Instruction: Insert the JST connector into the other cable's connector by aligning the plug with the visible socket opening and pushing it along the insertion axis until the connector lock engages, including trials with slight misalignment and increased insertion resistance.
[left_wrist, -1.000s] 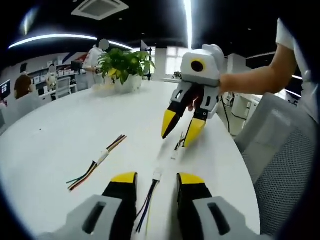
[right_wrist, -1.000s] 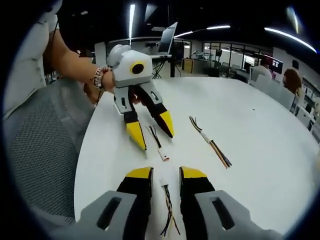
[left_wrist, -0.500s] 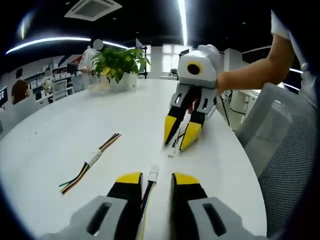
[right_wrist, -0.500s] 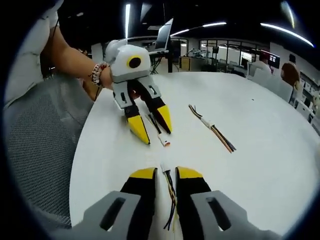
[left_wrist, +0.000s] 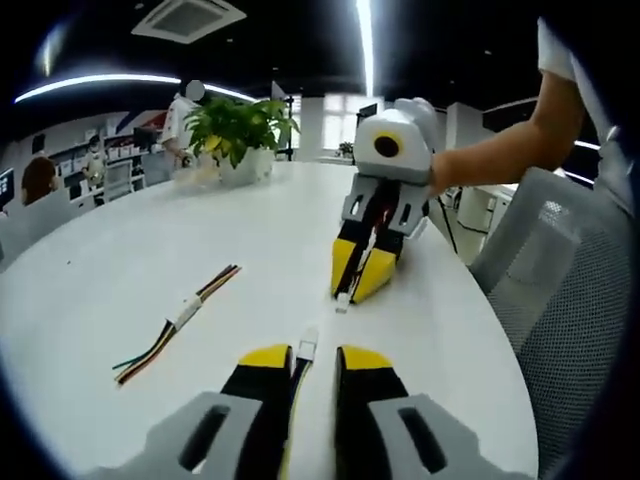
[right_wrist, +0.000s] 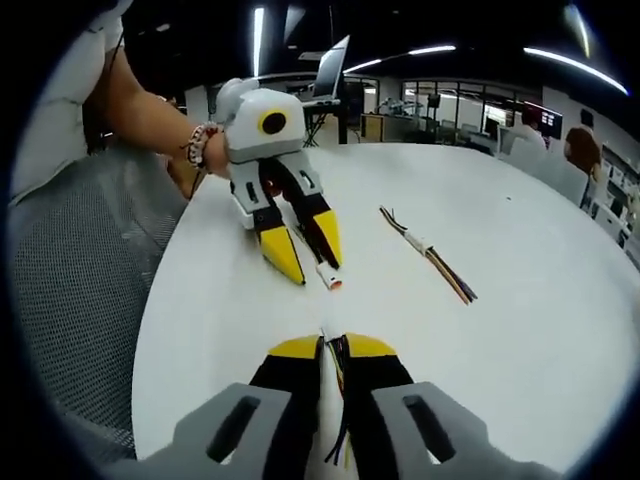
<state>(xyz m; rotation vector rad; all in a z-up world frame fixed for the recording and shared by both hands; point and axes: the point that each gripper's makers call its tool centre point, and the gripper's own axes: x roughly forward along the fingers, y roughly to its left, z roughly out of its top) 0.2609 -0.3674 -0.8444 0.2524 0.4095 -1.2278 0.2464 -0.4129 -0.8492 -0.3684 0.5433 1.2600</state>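
In the left gripper view, my left gripper is low over the white table. Its jaws are narrowed on either side of a multicolour cable whose white JST connector pokes out ahead; a gap still shows beside the wires. Farther off, my right gripper is pinched on the second cable, whose small white connector sits at its tips. In the right gripper view, my right gripper is shut on the coloured wires. The left gripper straddles its cable, whose connector points toward me.
A spare joined cable lies loose on the table, also seen as a cable at the right. A potted plant stands at the far edge. A grey mesh chair is beside the table. A person's arm holds the left gripper.
Both grippers' jaws have narrowed around their cables. The right gripper has come down and squeezed onto its wires. The two connectors now face each other at a shorter distance.
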